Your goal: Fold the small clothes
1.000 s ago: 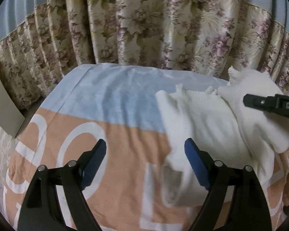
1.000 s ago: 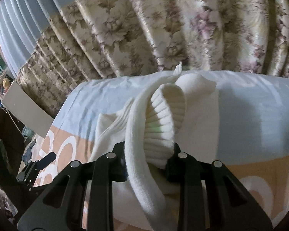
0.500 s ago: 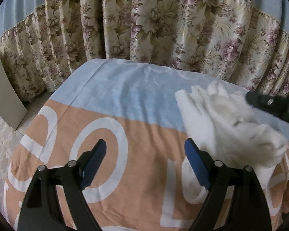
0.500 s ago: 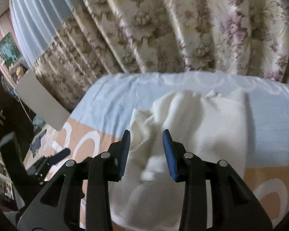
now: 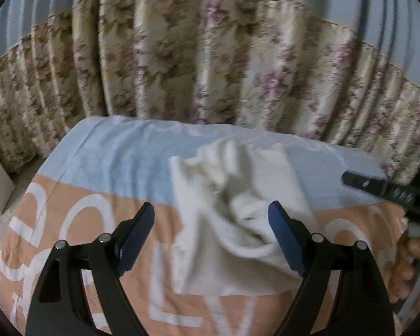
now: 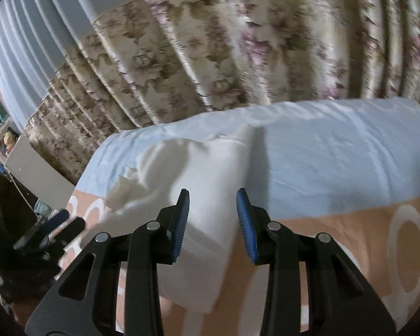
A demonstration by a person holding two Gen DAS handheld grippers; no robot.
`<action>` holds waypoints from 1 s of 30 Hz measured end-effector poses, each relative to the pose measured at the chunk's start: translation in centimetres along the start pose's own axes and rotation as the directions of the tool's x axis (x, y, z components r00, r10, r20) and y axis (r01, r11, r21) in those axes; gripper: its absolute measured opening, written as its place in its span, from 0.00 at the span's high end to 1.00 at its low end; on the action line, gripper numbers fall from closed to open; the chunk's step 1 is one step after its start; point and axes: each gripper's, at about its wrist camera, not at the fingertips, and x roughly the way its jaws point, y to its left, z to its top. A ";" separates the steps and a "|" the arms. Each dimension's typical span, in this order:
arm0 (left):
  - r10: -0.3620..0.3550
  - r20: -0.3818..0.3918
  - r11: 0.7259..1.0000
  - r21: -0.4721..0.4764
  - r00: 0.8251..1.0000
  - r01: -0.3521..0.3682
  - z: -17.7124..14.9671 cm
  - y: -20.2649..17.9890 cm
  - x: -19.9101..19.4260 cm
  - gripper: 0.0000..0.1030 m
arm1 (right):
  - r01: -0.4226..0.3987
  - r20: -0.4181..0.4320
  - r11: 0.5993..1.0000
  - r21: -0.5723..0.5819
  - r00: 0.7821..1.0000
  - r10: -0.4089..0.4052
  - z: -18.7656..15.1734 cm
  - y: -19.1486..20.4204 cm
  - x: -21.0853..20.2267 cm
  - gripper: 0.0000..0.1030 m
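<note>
A white knit garment lies crumpled on the blue and orange tablecloth. My left gripper hovers over the garment's near part, wide open, and its blue pads touch nothing. In the right wrist view the garment lies flat under my right gripper. That gripper's jaws stand partly open above the cloth and hold nothing. The right gripper's black finger shows at the right edge of the left view, with a person's hand below it.
A floral curtain hangs close behind the table's far edge. A grey board leans at the left beside the table. The cloth carries large white letters. The left gripper shows at the left of the right view.
The right gripper let go of the garment's ribbed edge, and the garment dropped onto the table. Both grippers pulled back from it. The garment now sits centred in the left view.
</note>
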 end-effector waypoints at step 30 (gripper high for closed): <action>0.091 -0.112 0.996 0.005 0.990 -0.091 -6.2 4.4 1.3 0.94 | -0.032 -0.094 0.999 -0.044 0.995 0.028 -6.0 1.1 0.3 0.60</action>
